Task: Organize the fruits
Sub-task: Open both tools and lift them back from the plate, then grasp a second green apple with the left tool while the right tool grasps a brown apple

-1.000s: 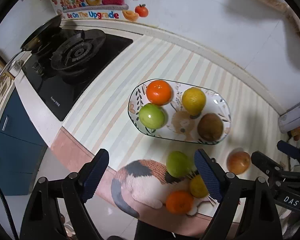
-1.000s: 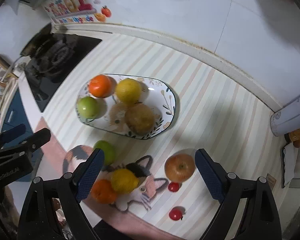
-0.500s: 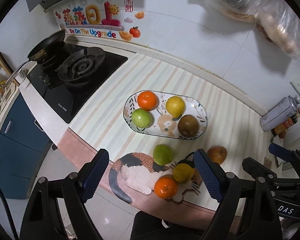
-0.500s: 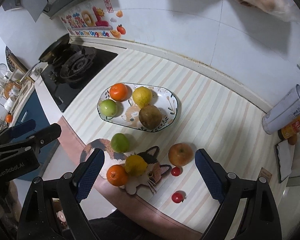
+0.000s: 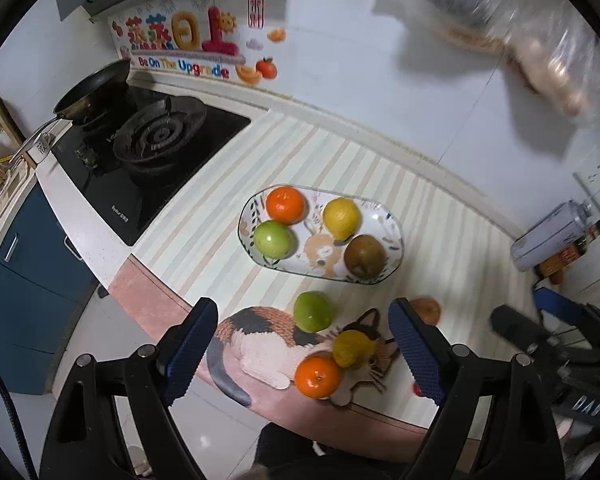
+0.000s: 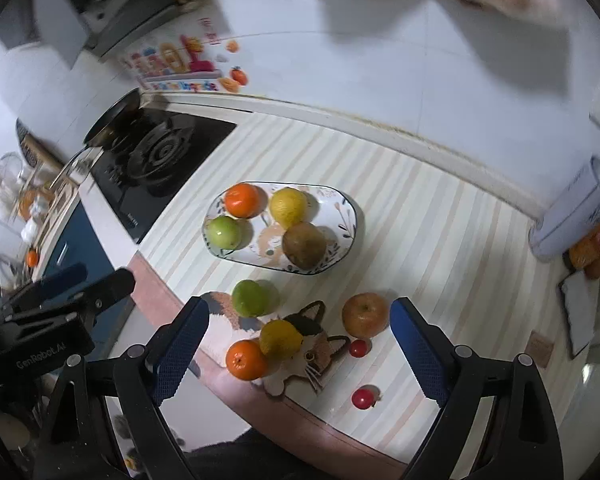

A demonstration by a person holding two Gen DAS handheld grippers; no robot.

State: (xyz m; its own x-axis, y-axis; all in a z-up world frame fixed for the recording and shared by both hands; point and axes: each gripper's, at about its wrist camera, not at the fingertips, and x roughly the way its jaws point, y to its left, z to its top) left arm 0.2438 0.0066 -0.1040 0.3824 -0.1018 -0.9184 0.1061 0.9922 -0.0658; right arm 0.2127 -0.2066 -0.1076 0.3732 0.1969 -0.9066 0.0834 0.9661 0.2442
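An oval patterned plate (image 5: 394, 236) (image 6: 350, 216) on the striped counter holds an orange (image 5: 286, 205), a green apple (image 5: 273, 239), a lemon (image 5: 341, 217) and a brown pear (image 5: 365, 256). In front of it, on a cat-shaped mat (image 5: 260, 346) (image 6: 316, 346), lie a green apple (image 5: 313, 312) (image 6: 250, 298), a lemon (image 5: 353, 348) (image 6: 281, 338) and an orange (image 5: 318, 376) (image 6: 246, 359). A red-yellow apple (image 6: 365, 314) and two small red fruits (image 6: 359, 348) (image 6: 364, 398) lie to the right. My left gripper (image 5: 304, 354) and right gripper (image 6: 298, 352) are open, empty, high above the counter's front edge.
A black gas hob (image 5: 156, 160) with a frying pan (image 5: 94, 92) is at the left. A silver spray can (image 5: 552, 236) (image 6: 572, 212) and small bottles stand at the right by the wall. A tablet-like slab (image 6: 580, 312) lies at the far right. Blue cabinets (image 5: 16, 280) are below.
Both grippers have risen and pulled back from the counter, so the plate and fruits look smaller and more of the kitchen shows. The fruits have not moved.
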